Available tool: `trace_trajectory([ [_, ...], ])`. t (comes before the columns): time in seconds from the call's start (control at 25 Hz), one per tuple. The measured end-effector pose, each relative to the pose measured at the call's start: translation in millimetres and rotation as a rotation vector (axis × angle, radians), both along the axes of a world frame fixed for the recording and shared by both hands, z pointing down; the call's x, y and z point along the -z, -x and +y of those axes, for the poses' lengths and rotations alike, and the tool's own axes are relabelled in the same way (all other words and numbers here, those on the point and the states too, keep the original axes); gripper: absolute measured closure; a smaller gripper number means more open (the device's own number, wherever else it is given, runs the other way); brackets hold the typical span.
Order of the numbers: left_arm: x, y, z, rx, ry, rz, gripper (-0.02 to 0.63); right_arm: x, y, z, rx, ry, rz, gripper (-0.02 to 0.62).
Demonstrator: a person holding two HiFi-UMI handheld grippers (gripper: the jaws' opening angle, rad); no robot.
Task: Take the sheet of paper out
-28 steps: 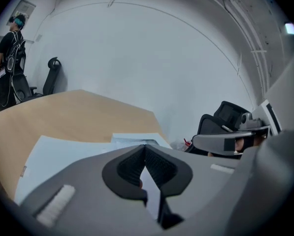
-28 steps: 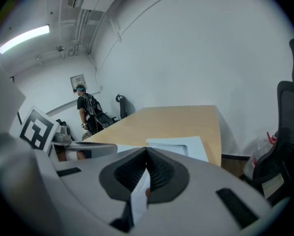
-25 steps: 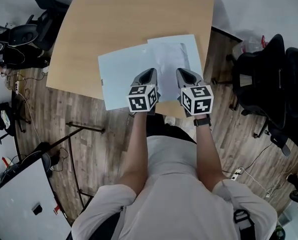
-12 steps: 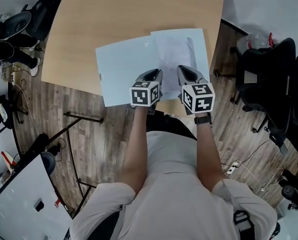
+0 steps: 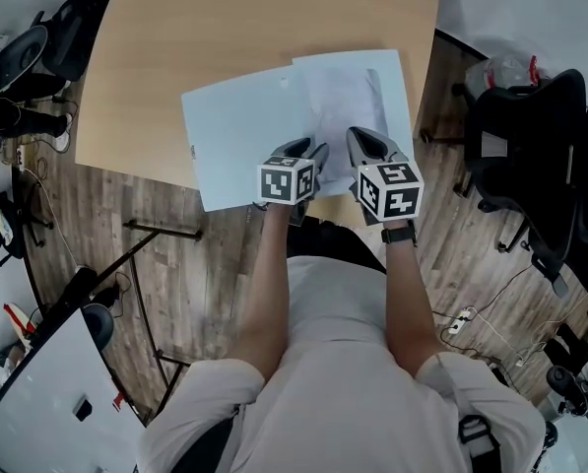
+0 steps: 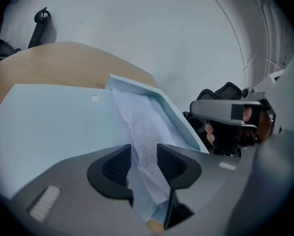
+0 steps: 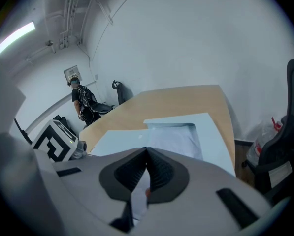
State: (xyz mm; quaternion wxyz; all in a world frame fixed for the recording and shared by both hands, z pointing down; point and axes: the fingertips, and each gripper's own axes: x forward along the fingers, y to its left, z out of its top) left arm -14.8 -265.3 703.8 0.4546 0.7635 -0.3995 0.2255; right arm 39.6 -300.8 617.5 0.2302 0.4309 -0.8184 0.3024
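Note:
A light blue folder (image 5: 236,126) lies open on the wooden table (image 5: 234,18), hanging over its near edge. A white sheet of paper (image 5: 348,97) rests in the folder's right half. My left gripper (image 5: 308,152) is at the folder's near edge. Its jaws are opening, and the sheet (image 6: 142,127) runs loose between the pads without being pressed. My right gripper (image 5: 364,138) sits just to the right, shut on the sheet's near edge. In the right gripper view the closed jaws (image 7: 147,154) pinch white paper, with the sheet (image 7: 176,139) and folder (image 7: 117,136) beyond.
Black office chairs (image 5: 530,146) stand right of the table, and another chair (image 5: 37,57) stands at the far left. A person (image 7: 82,102) stands far back by the wall. A white panel (image 5: 37,392) lies on the wood floor at lower left.
Both grippers have sunk toward the folder's near edge, the left one more and tipping further down. The left jaws now stand apart.

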Motion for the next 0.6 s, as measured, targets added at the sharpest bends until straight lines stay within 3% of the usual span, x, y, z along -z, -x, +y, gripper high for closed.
trace_trajectory([
  [0.16, -9.0, 1.6, -0.4, 0.010, 0.005, -0.028, 0.451, -1.6, -0.8, -1.5, -0.011, 0.006, -0.008, 0.584],
  [0.28, -12.4, 7.2, 1.3, 0.019, 0.011, -0.049, 0.510, -2.2, 0.9, -1.9, -0.025, 0.018, -0.025, 0.584],
  [0.44, -11.6, 4.1, -1.4, 0.032, 0.024, -0.016, 0.536, -6.9, -1.4, -2.4, -0.046, 0.035, -0.029, 0.584],
  [0.6, -14.9, 3.7, -2.3, 0.030, 0.037, -0.037, 0.576, -8.4, -3.4, -1.1, -0.057, 0.043, -0.030, 0.584],
])
